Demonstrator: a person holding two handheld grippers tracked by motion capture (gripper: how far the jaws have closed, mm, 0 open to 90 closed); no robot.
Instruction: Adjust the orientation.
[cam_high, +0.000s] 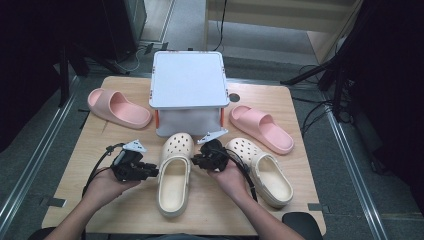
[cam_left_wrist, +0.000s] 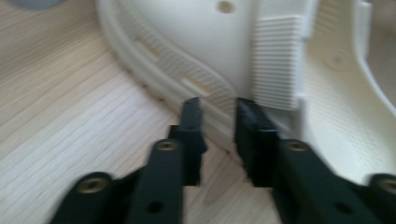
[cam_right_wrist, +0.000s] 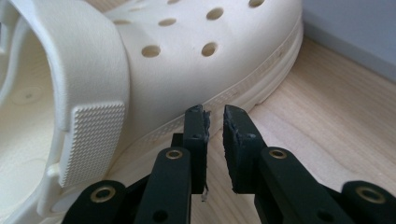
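from above i see a wooden surface (cam_high: 125, 210) with a cream clog (cam_high: 174, 175) lying just below its centre, toe pointing to twelve o'clock. my left gripper (cam_high: 150, 172) sits at the clog's nine o'clock side and my right gripper (cam_high: 196, 161) at its three o'clock side – both tips right at the shoe's wall.

in the left gripper view the left gripper (cam_left_wrist: 217, 109) has its jaws parted a little, nothing pinched between them; the tips point at the ribbed sole edge of the clog (cam_left_wrist: 196, 42), beside the strap's textured end. i cannot tell whether they touch it.

in the right gripper view the right gripper (cam_right_wrist: 214, 114) shows a narrow gap between its jaws – empty, with the tips just at the sole rim of the clog (cam_right_wrist: 187, 56).

a second cream clog (cam_high: 262, 172) lies at three o'clock of the first. a grey box (cam_high: 188, 80) stands at twelve o'clock, with one pink slide (cam_high: 117, 107) at its nine o'clock and another pink slide (cam_high: 262, 127) at its three o'clock.
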